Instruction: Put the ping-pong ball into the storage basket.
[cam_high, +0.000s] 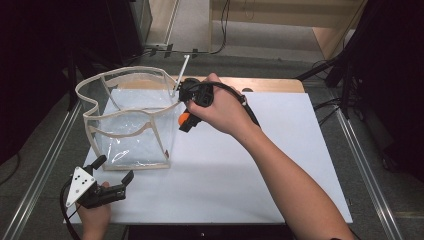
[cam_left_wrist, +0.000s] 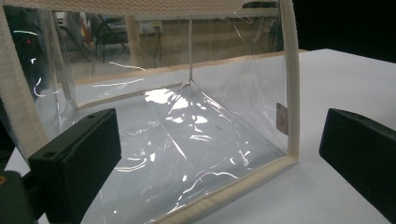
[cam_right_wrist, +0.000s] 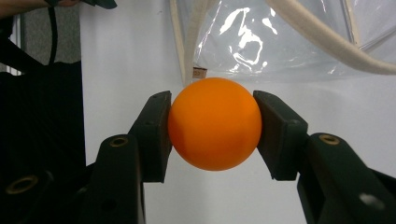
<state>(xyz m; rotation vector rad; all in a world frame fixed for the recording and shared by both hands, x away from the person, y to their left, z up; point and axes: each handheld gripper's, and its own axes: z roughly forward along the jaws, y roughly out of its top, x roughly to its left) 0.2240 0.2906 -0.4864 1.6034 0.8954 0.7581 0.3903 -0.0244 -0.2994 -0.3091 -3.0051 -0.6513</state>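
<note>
From the high view, the right gripper (cam_high: 184, 120) is up by the right wall of the clear bag (cam_high: 131, 127), the see-through one with cream fabric edging that stands open on the white table (cam_high: 280, 160). It's got the orange ball (cam_high: 183, 119) pinched at its tip, just outside the bag's right side and close against it; can't tell if it actually touches the plastic. The right hand (cam_high: 217, 107) wraps the gripper body, forearm coming in from the bottom right. The left gripper (cam_high: 116, 176) sits down at the near left corner of the table, just in front of the bag's near bottom edge, jaws spread apart with nothing in them, well apart from the ball.

Left gripper view: both black jaws stand wide at either side of the picture, empty, with the bag's near wall right ahead between them. You can see its cream bottom seam and one upright seam, plus a little tan tag (cam_left_wrist: 281, 118) on that seam. Jaws aren't touching the bag.

Right gripper view: the ball is dead centre, squeezed between both jaw pads (cam_right_wrist: 159, 133), one on each side, so it's a firm grip on the ball. Behind it is the white table and, just above, the bag's crinkly plastic and cream rim.
</note>
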